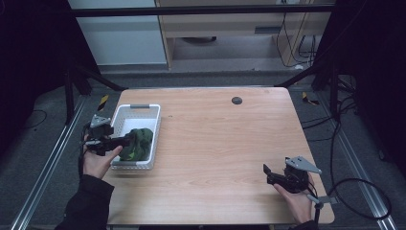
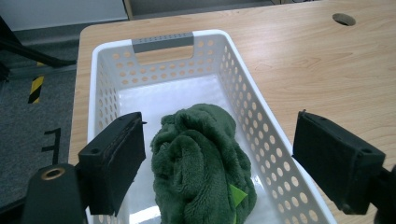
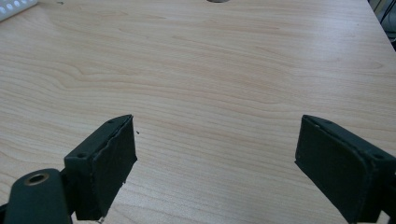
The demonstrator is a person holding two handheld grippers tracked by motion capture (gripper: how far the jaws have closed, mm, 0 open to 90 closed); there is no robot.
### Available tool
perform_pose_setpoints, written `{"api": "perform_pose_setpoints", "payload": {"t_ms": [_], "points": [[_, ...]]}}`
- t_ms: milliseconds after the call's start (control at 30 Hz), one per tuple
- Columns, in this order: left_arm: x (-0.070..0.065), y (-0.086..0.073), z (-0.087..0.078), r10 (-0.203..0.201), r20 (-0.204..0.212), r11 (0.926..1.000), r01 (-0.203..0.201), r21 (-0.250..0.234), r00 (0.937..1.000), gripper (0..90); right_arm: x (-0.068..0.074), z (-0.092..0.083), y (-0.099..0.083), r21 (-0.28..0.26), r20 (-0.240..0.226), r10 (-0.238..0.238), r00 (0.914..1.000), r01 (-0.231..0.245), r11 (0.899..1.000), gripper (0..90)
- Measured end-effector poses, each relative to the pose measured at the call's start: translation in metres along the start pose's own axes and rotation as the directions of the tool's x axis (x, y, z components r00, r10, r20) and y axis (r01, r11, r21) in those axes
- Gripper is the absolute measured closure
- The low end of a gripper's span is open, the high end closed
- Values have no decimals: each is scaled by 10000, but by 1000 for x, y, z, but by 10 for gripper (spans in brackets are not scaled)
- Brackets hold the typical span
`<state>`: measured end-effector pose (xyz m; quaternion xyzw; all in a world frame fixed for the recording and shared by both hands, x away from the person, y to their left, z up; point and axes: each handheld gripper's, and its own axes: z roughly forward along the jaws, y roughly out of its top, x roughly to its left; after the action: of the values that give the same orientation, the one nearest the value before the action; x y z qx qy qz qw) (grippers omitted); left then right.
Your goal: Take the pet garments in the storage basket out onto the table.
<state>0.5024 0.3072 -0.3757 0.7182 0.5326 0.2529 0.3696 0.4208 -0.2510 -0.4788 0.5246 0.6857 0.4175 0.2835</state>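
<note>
Two spread-fingered grippers: left gripper [image 2: 219,154] straddles fuzzy green cloth [image 2: 203,163] in perforated white basket [image 2: 163,42]; right gripper [image 3: 215,163] over woodgrain.

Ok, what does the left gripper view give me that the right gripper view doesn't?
Left gripper view: the white basket with its grey handle, and the crumpled green towel lying inside it, between the open jaws of the left gripper and not gripped. Right gripper view: the open right gripper over bare wood, with just a corner of the basket at top left. Both: the wooden table and its cable hole.
</note>
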Motion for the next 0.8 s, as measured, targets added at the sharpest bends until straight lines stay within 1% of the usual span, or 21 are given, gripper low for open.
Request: {"api": "perform_pose_setpoints", "payload": {"t_ms": [167, 233, 367, 433, 500, 733, 800], "points": [[1, 2, 4, 75, -45, 9997, -74, 238, 10000, 160, 0, 1, 0, 31, 2, -55, 10000, 55, 10000, 122], [1, 4, 8, 117, -33, 9991, -116, 401, 9999, 159, 0, 1, 0, 61, -22, -83, 10000, 83, 9999, 122], [0, 5, 14, 223, -58, 9975, -219, 671, 9997, 159, 0, 1, 0, 101, -76, -12, 10000, 13, 9999, 122], [0, 5, 15, 242, -62, 9972, -237, 713, 9997, 159, 0, 1, 0, 106, -87, -6, 10000, 7, 9999, 122], [0, 5, 20, 272, -98, 9957, -262, 892, 9996, 160, 0, 2, -1, 117, -74, -58, 10000, 59, 9999, 121], [3, 4, 26, 322, -200, 9922, -295, 1213, 9993, 161, 0, 2, -1, 143, -95, -84, 9999, 86, 9999, 122], [3, 3, 29, 283, -223, 9907, -251, 1338, 9994, 161, 0, 2, -1, 164, -110, -56, 9999, 58, 9998, 121]]}}
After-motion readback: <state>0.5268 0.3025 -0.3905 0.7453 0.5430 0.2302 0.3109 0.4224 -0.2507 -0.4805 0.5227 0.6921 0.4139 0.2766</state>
